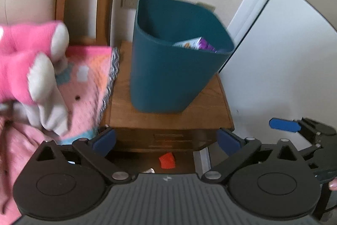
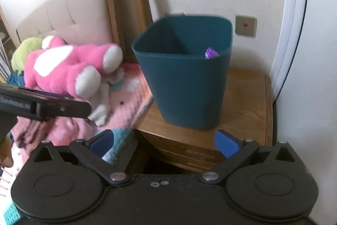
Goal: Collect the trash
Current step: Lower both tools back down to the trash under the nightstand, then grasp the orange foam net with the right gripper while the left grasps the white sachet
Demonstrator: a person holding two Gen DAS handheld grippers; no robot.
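Plainly, the teal bin (image 1: 179, 69) stands mid-top on the wooden nightstand (image 1: 210, 102), purple wrapper (image 1: 205, 45) inside, while the red scrap (image 1: 167, 160) beneath could be missed, the left gripper (image 1: 166, 138) and right gripper (image 2: 165, 141) both gaping empty.

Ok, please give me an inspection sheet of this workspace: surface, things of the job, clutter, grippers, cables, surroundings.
Surface: wooden nightstand, beside a bed.
Job's things: teal bin stands upright on the nightstand; purple wrapper lies inside it. Orange scrap and a shiny piece lie on the floor below the nightstand.
Clutter: pink plush toy and green plush on a pink blanket on the bed.
Grippers: left gripper open, holding nothing; right gripper open, holding nothing; both face the bin.
Cables: nothing seen.
Surroundings: wall plate, padded headboard, white door frame.
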